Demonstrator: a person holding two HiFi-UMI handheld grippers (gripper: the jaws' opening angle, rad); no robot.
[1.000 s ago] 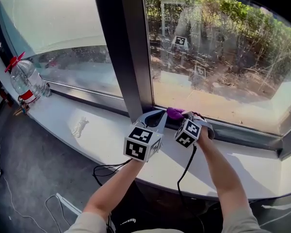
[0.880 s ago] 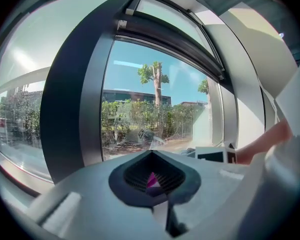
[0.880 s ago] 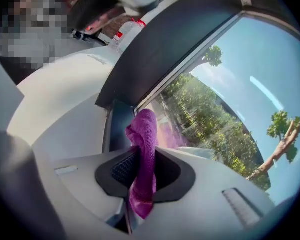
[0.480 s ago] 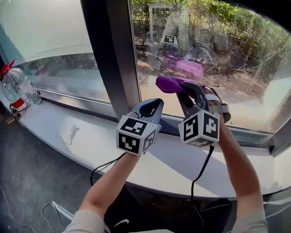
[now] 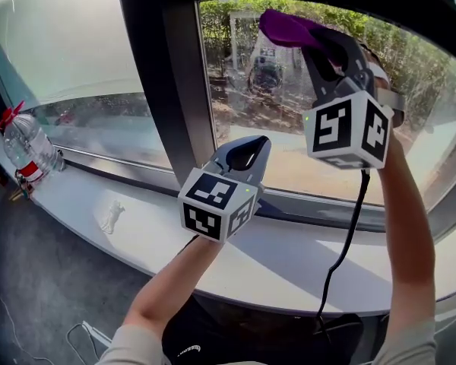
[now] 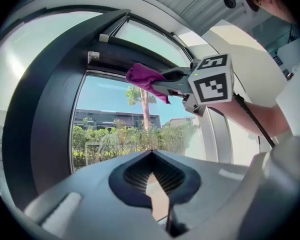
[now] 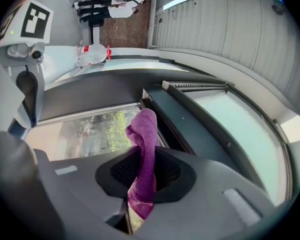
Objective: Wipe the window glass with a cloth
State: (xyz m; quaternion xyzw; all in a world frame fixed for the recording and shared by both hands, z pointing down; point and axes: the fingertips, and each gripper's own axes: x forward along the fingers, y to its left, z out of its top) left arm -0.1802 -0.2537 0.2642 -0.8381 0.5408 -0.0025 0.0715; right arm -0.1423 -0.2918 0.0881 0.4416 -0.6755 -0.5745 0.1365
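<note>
Plastic first, far left: one clear bottle [image 5: 26,147] with a red cap stands on the sill [image 5: 304,257]. One small white object [image 5: 112,215] lies nearby, too blurred to name. Two tools in play. The left tool [image 5: 258,144] has its tips pressed together on nothing, low beside the dark post [image 5: 159,82]. The right tool [image 5: 319,40] is up high, pinching the one purple cloth [image 5: 285,25] at the top of the right pane [image 5: 289,128]. Whether the cloth meets the glass, I can't tell.
</note>
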